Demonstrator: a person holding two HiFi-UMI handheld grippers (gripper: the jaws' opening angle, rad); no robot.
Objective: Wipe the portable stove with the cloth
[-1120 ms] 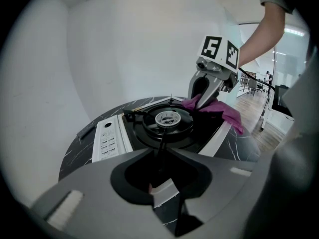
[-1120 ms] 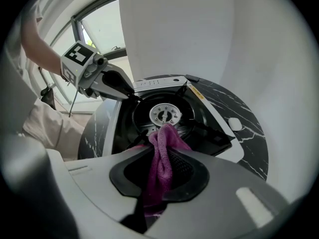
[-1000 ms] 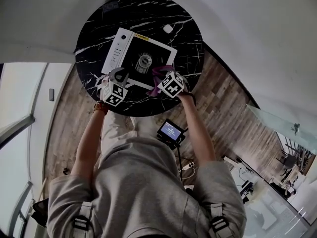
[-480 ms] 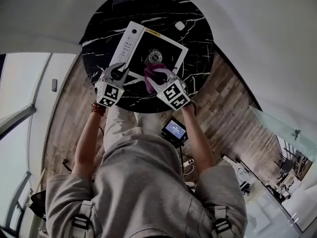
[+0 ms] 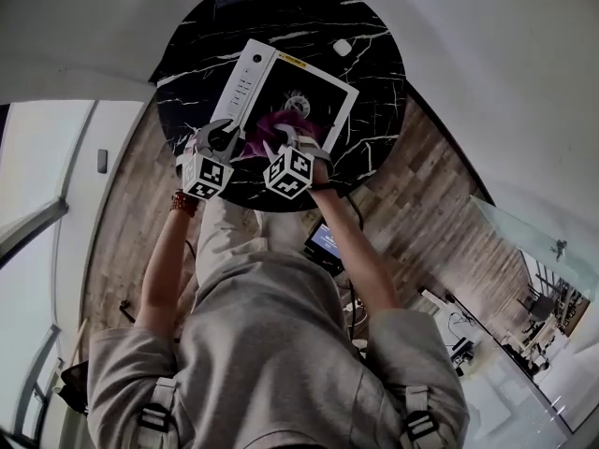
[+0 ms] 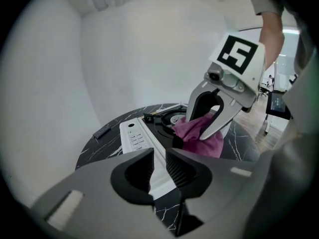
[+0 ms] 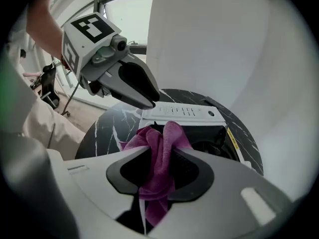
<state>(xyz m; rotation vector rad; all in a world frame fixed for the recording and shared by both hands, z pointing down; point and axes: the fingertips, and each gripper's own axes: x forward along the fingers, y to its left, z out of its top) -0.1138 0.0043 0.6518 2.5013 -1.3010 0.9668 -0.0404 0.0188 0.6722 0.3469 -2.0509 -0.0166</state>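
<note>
Magenta cloth (image 7: 159,148) hangs bunched between the pads of the right gripper (image 7: 160,164), whose jaws have just been opening a little, yet the fold looks pinched there and not dropped; its loose end lies on the dark top of the portable stove (image 5: 245,78), on the side nearest the person and just beside the round burner (image 5: 298,99); the stove sits slantwise on the black marble table (image 5: 374,82), with a small white object (image 5: 342,48) well apart from it towards the far rim; the left gripper (image 6: 158,166) holds nothing, its jaws narrow with a thin gap through which the stove's white control strip shows, and it hovers at the stove's near left corner, perhaps ready to steady it, though contact cannot be made out; judging from this, the wiping is under way rather than finished, since cloth and stove top are touching; how much of the surface is already clean cannot be told; the far half of the top, the burner surround and the white control strip probably remain to be passed over.
</note>
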